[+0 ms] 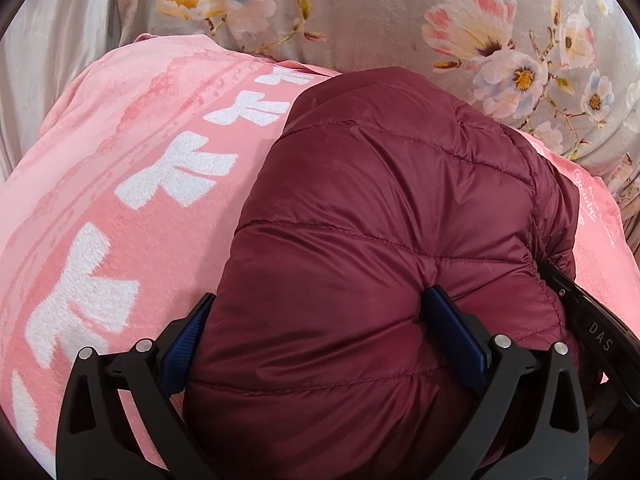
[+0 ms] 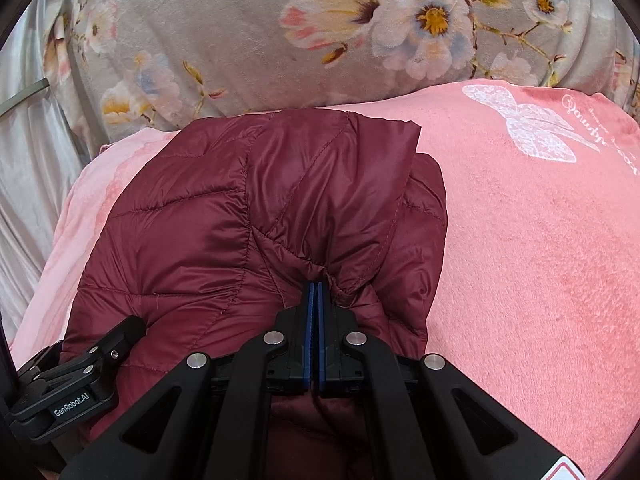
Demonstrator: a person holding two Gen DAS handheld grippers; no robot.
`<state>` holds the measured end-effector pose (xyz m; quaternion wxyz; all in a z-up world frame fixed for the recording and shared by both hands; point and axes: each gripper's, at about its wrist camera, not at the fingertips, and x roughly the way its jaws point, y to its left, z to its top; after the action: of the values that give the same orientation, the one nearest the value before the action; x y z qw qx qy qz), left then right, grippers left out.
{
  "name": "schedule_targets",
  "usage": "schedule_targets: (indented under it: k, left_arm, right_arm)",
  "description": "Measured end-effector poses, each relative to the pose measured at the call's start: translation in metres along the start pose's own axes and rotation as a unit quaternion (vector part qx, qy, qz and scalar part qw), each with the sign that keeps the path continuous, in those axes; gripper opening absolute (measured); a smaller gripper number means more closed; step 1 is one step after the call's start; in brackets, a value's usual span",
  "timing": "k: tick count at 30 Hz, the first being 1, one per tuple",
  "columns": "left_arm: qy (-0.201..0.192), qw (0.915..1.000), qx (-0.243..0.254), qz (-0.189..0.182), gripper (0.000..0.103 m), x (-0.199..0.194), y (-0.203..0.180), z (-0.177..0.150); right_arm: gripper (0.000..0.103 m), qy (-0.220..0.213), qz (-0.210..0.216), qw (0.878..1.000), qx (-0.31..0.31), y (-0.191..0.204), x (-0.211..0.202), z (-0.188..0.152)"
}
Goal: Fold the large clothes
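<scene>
Folding a puffy maroon quilted nylon jacket lying bundled on a pink fleece blanket.

The right gripper is pinching a gathered fold, jaws nearly closed; the left gripper is straddling the bulk, wide open. Probably light, springy and slippery; stitched seams should give better purchase.

Left tongs spread wide, straddling fabric; right tongs pinched closed on fabric.

I see the bed surface covered by a pink blanket with white printed characters and, in the right wrist view, a white butterfly print. A maroon quilted jacket lies bunched directly on it. Behind, a grey floral cover borders the blanket.
</scene>
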<state>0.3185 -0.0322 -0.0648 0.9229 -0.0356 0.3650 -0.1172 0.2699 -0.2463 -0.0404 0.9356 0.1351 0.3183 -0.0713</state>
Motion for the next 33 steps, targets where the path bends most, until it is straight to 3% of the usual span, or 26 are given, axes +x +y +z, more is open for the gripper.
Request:
schedule_targets:
  k: [5, 8, 11, 13, 17, 22, 27, 33]
  left_arm:
    - [-0.005, 1.0, -0.001, 0.0, 0.098, -0.002, 0.0, 0.001]
    - [-0.017, 0.9998, 0.003, 0.005, 0.098, -0.009, -0.001, 0.002]
    - [-0.038, 0.9974, 0.044, 0.043, 0.098, -0.034, -0.009, -0.006]
    - [-0.053, 0.9942, 0.07, 0.061, 0.098, -0.055, -0.015, -0.017]
    - [-0.044, 0.9942, 0.083, 0.054, 0.098, -0.094, -0.019, -0.044]
    - [-0.019, 0.9941, 0.088, 0.06, 0.098, -0.114, -0.024, -0.079]
    - [-0.005, 0.9939, 0.086, 0.068, 0.098, -0.121, -0.027, -0.108]
    - [-0.011, 0.9925, 0.081, 0.091, 0.098, -0.122, -0.027, -0.117]
  right_arm:
    - [0.0, -0.006, -0.003, 1.0, -0.004, 0.001, -0.002, 0.001]
    - [0.006, -0.031, -0.012, 0.999, -0.008, 0.005, -0.018, 0.0]
    - [0.024, -0.056, -0.028, 0.997, -0.037, 0.017, -0.059, -0.014]
    - [0.041, -0.068, -0.04, 0.995, -0.063, 0.023, -0.087, -0.029]
    - [0.047, -0.057, -0.032, 0.996, -0.06, 0.018, -0.13, -0.068]
    - [0.058, -0.048, -0.076, 0.992, -0.086, 0.019, -0.157, -0.11]
    - [0.063, -0.033, -0.082, 0.993, -0.081, 0.022, -0.166, -0.129]
    - [0.07, -0.028, -0.109, 0.989, -0.096, 0.031, -0.165, -0.138]
